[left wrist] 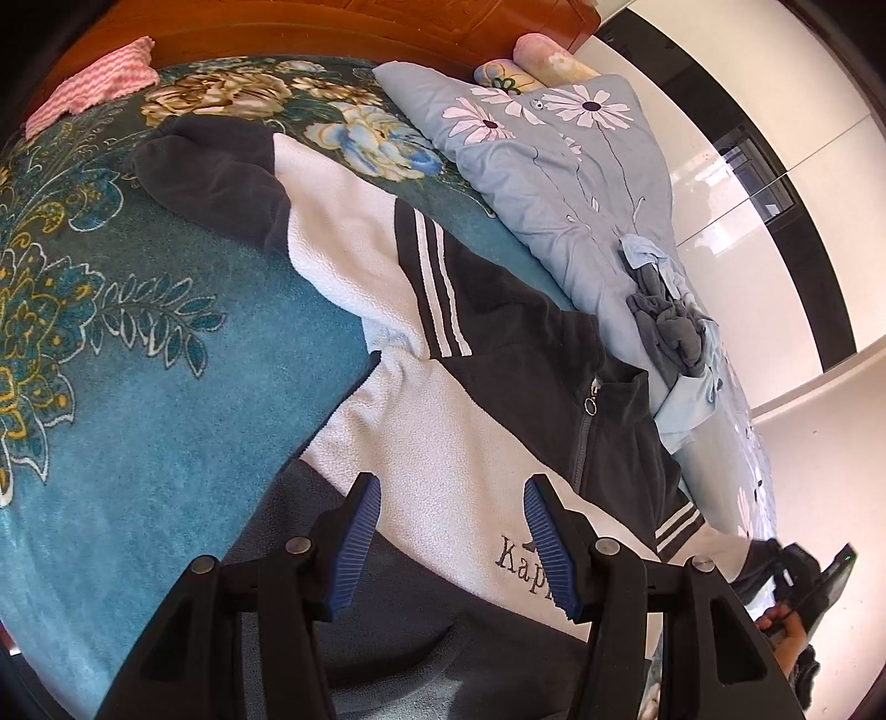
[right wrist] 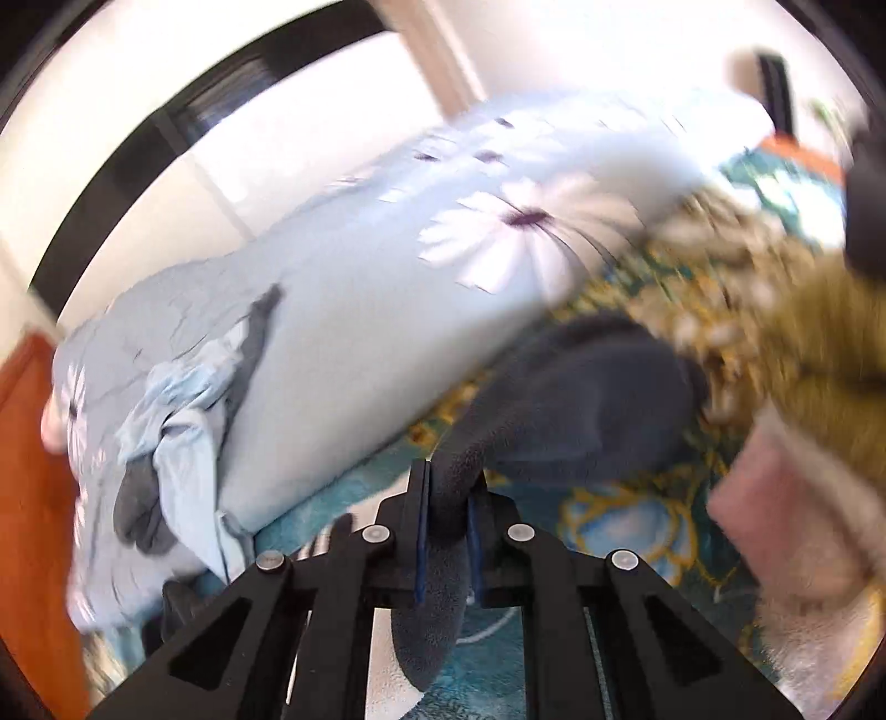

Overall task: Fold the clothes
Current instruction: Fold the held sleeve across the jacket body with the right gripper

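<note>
Dark fleece sleeve (right wrist: 581,399) in right gripper (right wrist: 448,498)

The left wrist camera sits close above the jacket (left wrist: 470,421) on the bed (left wrist: 166,332), facing obliquely down and toward the headboard (left wrist: 332,27). The right wrist camera sits close above the bed, facing down and toward the quilt (right wrist: 360,288); its picture is blurred. Both views share the quilt, the bed cover and the bundle of clothes (left wrist: 670,327) on the quilt.
</note>
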`<action>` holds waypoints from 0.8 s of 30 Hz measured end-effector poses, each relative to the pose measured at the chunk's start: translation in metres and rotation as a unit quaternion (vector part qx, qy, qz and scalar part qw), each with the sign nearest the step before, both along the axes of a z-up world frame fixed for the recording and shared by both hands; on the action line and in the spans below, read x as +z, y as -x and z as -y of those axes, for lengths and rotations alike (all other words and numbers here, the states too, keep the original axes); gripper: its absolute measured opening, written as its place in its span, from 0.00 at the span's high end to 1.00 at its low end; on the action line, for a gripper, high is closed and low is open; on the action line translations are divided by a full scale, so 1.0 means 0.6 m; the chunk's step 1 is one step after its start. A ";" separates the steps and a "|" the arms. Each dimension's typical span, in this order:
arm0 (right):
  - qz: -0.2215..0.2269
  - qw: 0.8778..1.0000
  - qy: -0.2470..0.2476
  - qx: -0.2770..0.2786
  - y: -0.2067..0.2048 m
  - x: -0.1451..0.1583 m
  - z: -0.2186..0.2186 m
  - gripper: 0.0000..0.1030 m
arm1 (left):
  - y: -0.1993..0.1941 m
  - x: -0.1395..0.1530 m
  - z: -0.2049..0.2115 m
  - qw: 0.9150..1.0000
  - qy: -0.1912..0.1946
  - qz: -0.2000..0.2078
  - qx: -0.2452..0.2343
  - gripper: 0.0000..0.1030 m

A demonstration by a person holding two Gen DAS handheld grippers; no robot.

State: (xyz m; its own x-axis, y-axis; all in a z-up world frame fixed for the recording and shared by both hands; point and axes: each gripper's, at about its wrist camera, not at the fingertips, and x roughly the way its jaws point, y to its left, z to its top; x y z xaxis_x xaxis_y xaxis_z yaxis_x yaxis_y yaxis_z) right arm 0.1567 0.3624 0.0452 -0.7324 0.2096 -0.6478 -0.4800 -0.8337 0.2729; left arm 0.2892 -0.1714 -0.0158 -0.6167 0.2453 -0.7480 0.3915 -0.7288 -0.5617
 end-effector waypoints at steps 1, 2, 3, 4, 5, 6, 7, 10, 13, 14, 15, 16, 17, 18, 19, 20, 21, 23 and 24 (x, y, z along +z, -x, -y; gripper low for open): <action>-0.016 0.998 -0.043 0.047 0.007 0.027 0.048 0.89 | 0.000 0.000 0.001 1.000 0.000 -0.001 0.001 0.44; -0.028 0.991 -0.075 0.105 0.011 0.044 0.103 0.89 | -0.001 0.000 0.001 1.000 0.000 0.000 0.001 0.43; -0.038 0.980 -0.103 0.167 0.015 0.057 0.161 0.89 | -0.001 0.000 0.000 1.000 0.000 0.000 0.001 0.43; -0.029 0.964 -0.128 0.229 0.018 0.050 0.218 0.89 | -0.002 0.000 0.000 1.000 0.000 0.000 0.000 0.43; -0.011 0.945 -0.150 0.290 0.020 0.035 0.276 0.89 | -0.003 0.001 0.000 1.000 0.000 0.001 0.000 0.43; 0.006 0.921 -0.172 0.350 0.022 0.020 0.334 0.89 | -0.005 0.002 0.000 1.000 0.000 0.001 -0.001 0.43; 0.034 0.898 -0.187 0.397 0.020 -0.009 0.379 0.89 | -0.007 0.004 0.000 1.000 0.002 0.002 -0.002 0.43; 0.119 0.839 -0.218 0.484 0.008 -0.109 0.454 0.89 | -0.016 0.007 0.007 1.000 0.010 0.005 0.002 0.43; 0.150 0.818 -0.224 0.508 -0.005 -0.146 0.469 0.88 | -0.023 0.003 0.016 1.000 0.007 0.007 0.011 0.44; 0.152 0.815 -0.220 0.514 -0.011 -0.149 0.469 0.87 | -0.023 0.001 0.017 1.000 0.005 0.009 0.012 0.43; 0.155 0.811 -0.216 0.521 -0.016 -0.152 0.470 0.81 | -0.022 -0.002 0.016 1.000 0.005 0.010 0.010 0.43; 0.151 0.809 -0.203 0.530 -0.022 -0.146 0.466 0.71 | -0.020 -0.004 0.015 1.000 0.005 0.011 0.009 0.43; 0.142 0.810 -0.190 0.536 -0.027 -0.136 0.459 0.61 | -0.019 -0.006 0.014 1.000 0.004 0.013 0.007 0.43; 0.132 0.812 -0.178 0.540 -0.030 -0.126 0.452 0.59 | -0.018 -0.008 0.013 1.000 0.004 0.014 0.006 0.43; 0.123 0.814 -0.166 0.543 -0.034 -0.116 0.444 0.57 | -0.017 -0.010 0.012 1.000 0.002 0.015 0.003 0.43; 0.115 0.823 -0.155 0.535 -0.028 -0.108 0.435 0.57 | -0.016 -0.012 0.011 1.000 0.001 0.016 0.001 0.43; 0.108 0.835 -0.144 0.521 -0.019 -0.100 0.427 0.56 | -0.016 -0.013 0.010 1.000 0.000 0.017 0.001 0.43; 0.102 0.861 -0.106 0.486 0.007 -0.093 0.404 0.48 | -0.016 -0.015 0.010 1.000 -0.002 0.016 0.000 0.43; 0.107 0.877 -0.072 0.463 0.028 -0.097 0.388 0.46 | -0.016 -0.014 0.011 1.000 -0.003 0.015 0.000 0.43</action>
